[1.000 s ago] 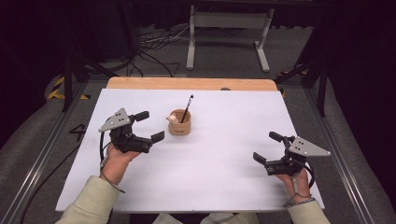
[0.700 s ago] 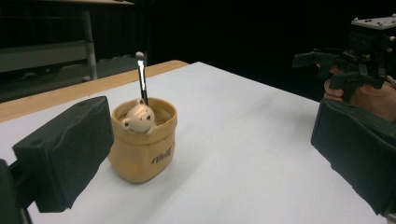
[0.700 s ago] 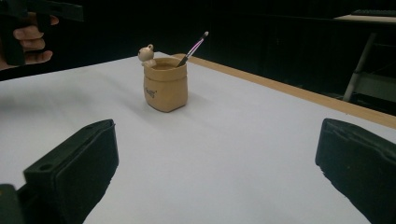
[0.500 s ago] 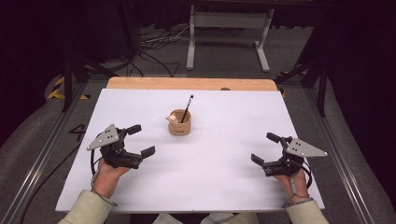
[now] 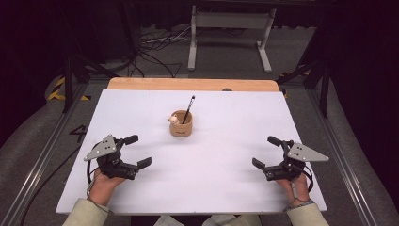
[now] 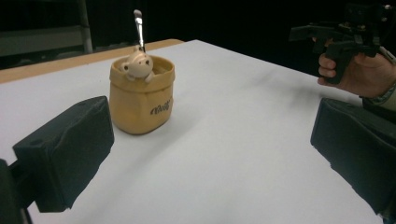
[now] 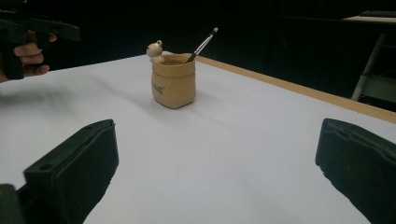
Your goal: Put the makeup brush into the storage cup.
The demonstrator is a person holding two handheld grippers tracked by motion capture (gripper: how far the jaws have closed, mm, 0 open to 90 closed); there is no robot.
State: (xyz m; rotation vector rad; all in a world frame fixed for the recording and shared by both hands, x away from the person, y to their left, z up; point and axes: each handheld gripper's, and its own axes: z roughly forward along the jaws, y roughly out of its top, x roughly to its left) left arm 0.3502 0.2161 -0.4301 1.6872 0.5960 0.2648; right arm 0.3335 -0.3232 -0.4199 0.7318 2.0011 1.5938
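A tan sack-shaped pen holder (image 5: 181, 124) (image 6: 141, 99) (image 7: 173, 82) with a small bear figure on its rim stands upright mid-table. A thin brush (image 5: 188, 109) (image 6: 138, 30) (image 7: 201, 45) leans inside it. My left gripper (image 5: 138, 150) is open near the table's front left, well short of the holder, with nothing between its jaws. My right gripper (image 5: 267, 153) is open near the front right, also empty. The left gripper view shows the right gripper (image 6: 322, 35) and its hand far off. In the right gripper view the left gripper (image 7: 35, 28) appears at the upper left.
A white sheet (image 5: 221, 155) covers the table, with a strip of bare wood (image 5: 193, 84) at the far edge. Beyond it stand a metal frame (image 5: 226, 33) and floor cables (image 5: 150, 52). Rails run along both sides of the table.
My left gripper has drawn back from beside the holder toward the front left of the table. The right gripper has barely moved.
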